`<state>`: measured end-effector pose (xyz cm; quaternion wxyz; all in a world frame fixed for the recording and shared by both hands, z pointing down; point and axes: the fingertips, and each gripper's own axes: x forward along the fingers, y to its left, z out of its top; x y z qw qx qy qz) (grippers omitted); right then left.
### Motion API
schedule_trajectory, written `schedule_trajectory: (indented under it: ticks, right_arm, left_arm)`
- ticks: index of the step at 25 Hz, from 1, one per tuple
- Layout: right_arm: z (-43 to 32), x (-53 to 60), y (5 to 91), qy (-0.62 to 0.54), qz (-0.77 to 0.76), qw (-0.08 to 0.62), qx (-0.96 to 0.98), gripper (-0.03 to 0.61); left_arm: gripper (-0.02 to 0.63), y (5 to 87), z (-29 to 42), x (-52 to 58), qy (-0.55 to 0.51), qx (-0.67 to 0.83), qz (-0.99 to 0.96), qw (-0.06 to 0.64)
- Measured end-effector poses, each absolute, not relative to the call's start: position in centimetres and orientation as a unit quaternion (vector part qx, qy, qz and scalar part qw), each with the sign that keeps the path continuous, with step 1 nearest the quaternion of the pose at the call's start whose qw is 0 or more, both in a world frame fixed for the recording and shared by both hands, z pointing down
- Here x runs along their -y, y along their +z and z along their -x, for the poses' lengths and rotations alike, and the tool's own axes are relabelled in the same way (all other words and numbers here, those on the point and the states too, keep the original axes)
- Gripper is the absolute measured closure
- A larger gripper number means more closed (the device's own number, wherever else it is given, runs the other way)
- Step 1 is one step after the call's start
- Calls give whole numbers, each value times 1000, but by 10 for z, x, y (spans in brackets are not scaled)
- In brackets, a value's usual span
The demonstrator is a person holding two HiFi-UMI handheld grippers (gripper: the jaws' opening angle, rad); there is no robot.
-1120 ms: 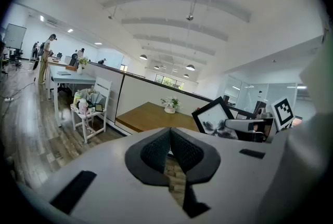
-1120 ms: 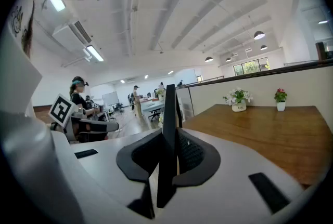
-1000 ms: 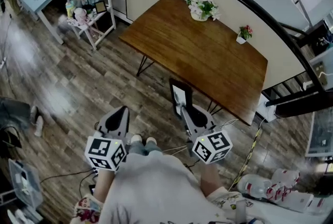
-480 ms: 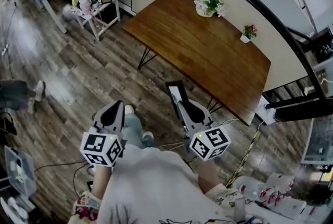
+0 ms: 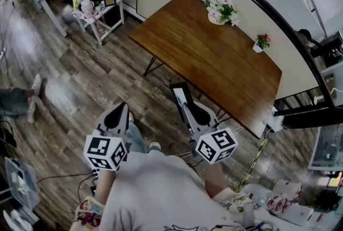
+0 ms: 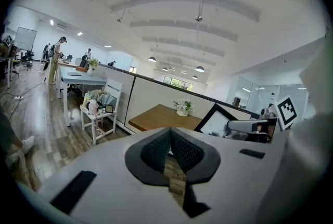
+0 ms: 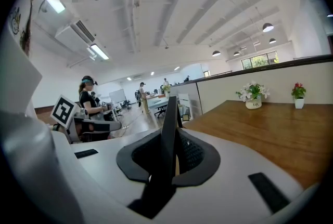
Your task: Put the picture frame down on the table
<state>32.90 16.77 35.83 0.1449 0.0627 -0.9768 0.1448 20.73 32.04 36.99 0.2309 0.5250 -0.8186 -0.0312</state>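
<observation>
Right gripper (image 7: pixel 173 137) pinches one frame (image 7: pixel 168 114) by its edge. The frame stands upright over the floor (image 5: pixel 80 74), just short of the table's (image 5: pixel 203 53) near edge. Left gripper (image 6: pixel 169 140): jaws pressed together, nothing between them. One table. Two pots along its far edge, white flowers (image 5: pixel 222 10) and red (image 5: pixel 262 42). Near half is open wood.

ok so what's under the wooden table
Thin dark metal legs show below the wooden table at its left corner and its near edge. Its top covers everything directly beneath, so whatever lies there cannot be seen.
</observation>
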Motion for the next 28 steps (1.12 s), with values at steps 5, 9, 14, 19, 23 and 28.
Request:
schedule_trajectory:
  ticks: [5,9,14,19,23,28]
  right_arm:
    - [-270,-156,356,147,-76,146,975,527]
    - [-225,-148,354,151,-88,144,974,527]
    - [-177,-144,354,151,-96,145,973,527]
    - [-144,-146,358,153,-108,152,971,527]
    - [-131,-152,365,156,-121,156,968,527]
    - [-119,-159,371,160,-136,168,963,526]
  left_arm:
    - [610,367,-146,-306,-28,811,-536,232]
    - [609,364,-93,-298,-18,809,-542,228]
    - [609,365,-45,-291,-11,802,-552,228]
    - [609,370,-9,-293,-8,796,-559,232]
    - [609,375,12,-301,-6,793,-562,235]
    - [609,382,28,-310,-3,788,-566,243]
